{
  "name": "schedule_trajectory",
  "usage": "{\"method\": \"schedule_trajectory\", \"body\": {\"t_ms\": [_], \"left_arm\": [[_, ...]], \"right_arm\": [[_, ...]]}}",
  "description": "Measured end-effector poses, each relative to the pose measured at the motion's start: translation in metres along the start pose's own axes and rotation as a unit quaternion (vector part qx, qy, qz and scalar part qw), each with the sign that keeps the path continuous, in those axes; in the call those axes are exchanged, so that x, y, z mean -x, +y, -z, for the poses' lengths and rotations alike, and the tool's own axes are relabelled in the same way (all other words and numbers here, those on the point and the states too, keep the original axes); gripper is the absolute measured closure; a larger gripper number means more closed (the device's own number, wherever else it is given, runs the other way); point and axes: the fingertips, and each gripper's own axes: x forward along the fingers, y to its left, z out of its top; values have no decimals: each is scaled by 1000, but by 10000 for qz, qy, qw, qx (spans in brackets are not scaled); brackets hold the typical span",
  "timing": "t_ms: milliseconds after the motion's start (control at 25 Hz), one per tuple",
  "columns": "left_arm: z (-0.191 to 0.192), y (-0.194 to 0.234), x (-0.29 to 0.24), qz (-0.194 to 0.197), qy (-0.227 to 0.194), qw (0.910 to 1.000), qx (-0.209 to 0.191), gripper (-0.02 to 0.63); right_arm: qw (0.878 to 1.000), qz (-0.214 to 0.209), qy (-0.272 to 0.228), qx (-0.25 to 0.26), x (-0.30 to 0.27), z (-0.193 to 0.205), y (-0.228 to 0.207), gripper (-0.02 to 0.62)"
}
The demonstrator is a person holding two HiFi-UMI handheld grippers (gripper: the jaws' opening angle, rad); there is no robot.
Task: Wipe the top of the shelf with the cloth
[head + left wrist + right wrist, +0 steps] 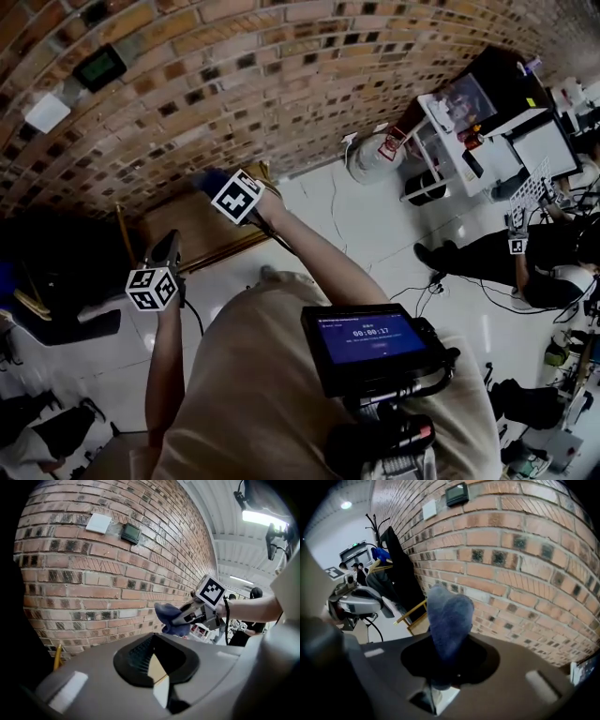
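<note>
The blue cloth (447, 620) sticks up from between the jaws of my right gripper (440, 681), which is shut on it. In the head view the cloth (208, 178) hangs above the far end of the low wooden shelf (202, 234) against the brick wall. The left gripper view shows the right gripper (185, 617) from the side, the cloth (168, 616) bunched at its tip, in the air near the bricks. My left gripper (167, 246) hovers over the shelf's near left part; its jaws look shut with nothing in them. From the right gripper view it (386, 606) is off to the left.
A coat rack with dark coats (396, 559) stands left of the shelf. The wall carries a white plate (98, 523) and a small dark panel (130, 533). To the right are a white bin (370, 155), a desk with monitors (487, 112), a seated person (525, 262) and floor cables.
</note>
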Motion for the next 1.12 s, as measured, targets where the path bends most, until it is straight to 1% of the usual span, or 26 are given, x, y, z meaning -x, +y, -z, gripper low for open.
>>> {"method": "schedule_trajectory", "body": {"t_ms": [80, 160, 200, 240, 280, 320, 400, 440, 600, 720, 800, 920, 1120], "left_arm": [[1, 4, -3, -44, -14, 10000, 32, 603], [3, 7, -7, -96, -18, 9999, 72, 603], [5, 7, -9, -101, -11, 9999, 93, 603], [8, 7, -10, -78, 10, 9999, 95, 603], [12, 6, -11, -30, 44, 10000, 69, 603], [16, 7, -11, 30, 86, 10000, 23, 603], [22, 14, -11, 137, 178, 9997, -60, 603], [26, 19, -8, 169, 223, 9996, -79, 603], [48, 46, 11, 177, 416, 9990, -48, 603], [62, 67, 30, 164, 494, 9986, 112, 603], [65, 79, 30, 209, 467, 9984, 244, 603], [70, 84, 23, 349, 455, 9974, 445, 603], [74, 73, 7, 721, 643, 9948, 314, 603]], "right_arm": [[10000, -12, 55, -20, 0, 3, -2, 497], [9991, 57, 368, -186, 1, 20, -9, 497], [9982, 0, 484, -342, 0, 29, -9, 497], [9974, -167, 465, -524, -1, 33, -4, 497], [9965, -339, 334, -680, -1, 33, 2, 497], [9963, -383, 158, -754, 2, 29, 4, 497], [9966, -184, -121, -799, 10, 22, -2, 497], [9959, -113, -160, -880, 8, 26, -1, 497], [9917, -95, -152, -1275, -2, 56, 18, 497], [9876, -58, -101, -1568, -11, 77, 35, 496], [9855, 85, -46, -1696, -17, 86, 34, 495], [9822, 263, -3, -1860, -17, 99, 33, 495], [9775, 483, -122, -2051, -11, 105, 30, 495]]}}
